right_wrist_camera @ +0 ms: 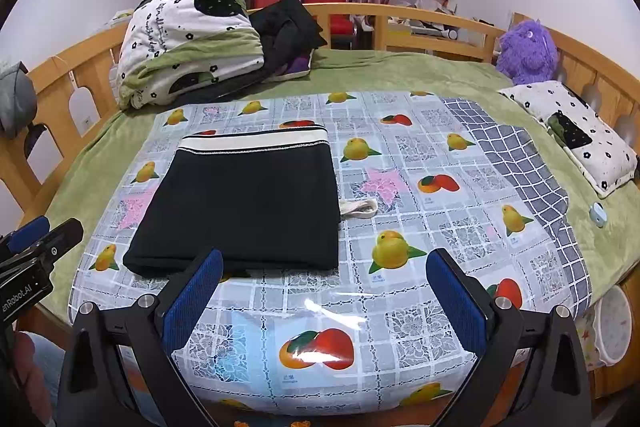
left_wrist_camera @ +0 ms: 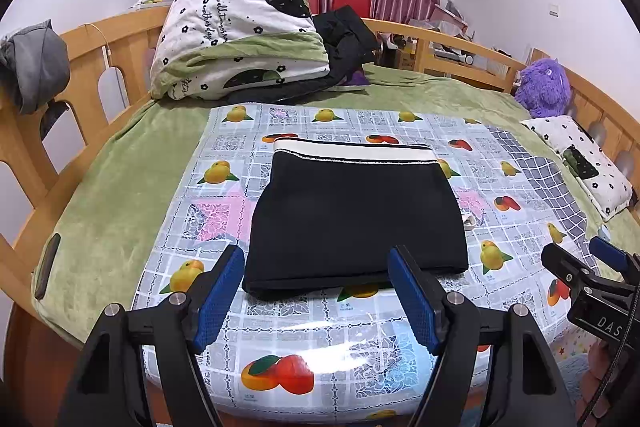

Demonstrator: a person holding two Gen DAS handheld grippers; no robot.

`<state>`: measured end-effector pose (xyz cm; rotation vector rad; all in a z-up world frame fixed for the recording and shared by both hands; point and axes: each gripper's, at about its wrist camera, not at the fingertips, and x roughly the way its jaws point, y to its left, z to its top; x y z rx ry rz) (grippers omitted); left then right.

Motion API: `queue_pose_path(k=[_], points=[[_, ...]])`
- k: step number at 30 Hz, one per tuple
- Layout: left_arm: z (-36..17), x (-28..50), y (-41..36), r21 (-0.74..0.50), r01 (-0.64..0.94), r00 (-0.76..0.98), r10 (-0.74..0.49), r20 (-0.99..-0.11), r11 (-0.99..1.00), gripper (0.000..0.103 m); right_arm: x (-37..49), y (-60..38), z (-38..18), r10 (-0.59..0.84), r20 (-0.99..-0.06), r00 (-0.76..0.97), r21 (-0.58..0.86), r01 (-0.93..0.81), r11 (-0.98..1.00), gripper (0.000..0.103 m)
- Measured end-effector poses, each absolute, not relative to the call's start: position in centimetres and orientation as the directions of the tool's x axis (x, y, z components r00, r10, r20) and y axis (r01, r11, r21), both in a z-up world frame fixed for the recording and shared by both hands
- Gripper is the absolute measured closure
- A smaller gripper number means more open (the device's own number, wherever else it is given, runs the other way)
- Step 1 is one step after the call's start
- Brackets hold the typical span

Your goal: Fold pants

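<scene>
Left wrist view: pants lie folded near the plastic sheet's near edge; left gripper spread, empty. Right wrist view: right gripper spread, empty; edges are best squared lightly

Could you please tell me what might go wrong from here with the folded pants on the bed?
1. The glossy fruit-print cover looks slick, so nudging the pants could slide or unfold the bundle.
2. A white drawstring sticks out at the pants' right edge and might snag a finger of the right gripper, which is open.
3. The left gripper, also open, sits at the near folded edge and may lift only the top layer.
</scene>
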<state>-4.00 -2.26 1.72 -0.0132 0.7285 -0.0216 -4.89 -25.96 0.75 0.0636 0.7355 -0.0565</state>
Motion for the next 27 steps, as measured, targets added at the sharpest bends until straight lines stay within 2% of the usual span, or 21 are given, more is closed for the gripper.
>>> queue_pose_path(k=[27], points=[[1.80, -4.00, -2.17, -0.024, 0.009, 0.745, -0.023, -0.667, 1.000, 0.030, -4.90, -25.08, 0.73, -0.027, -0.675, 0.737, 0.050, 0.082, 0.995, 0.003]])
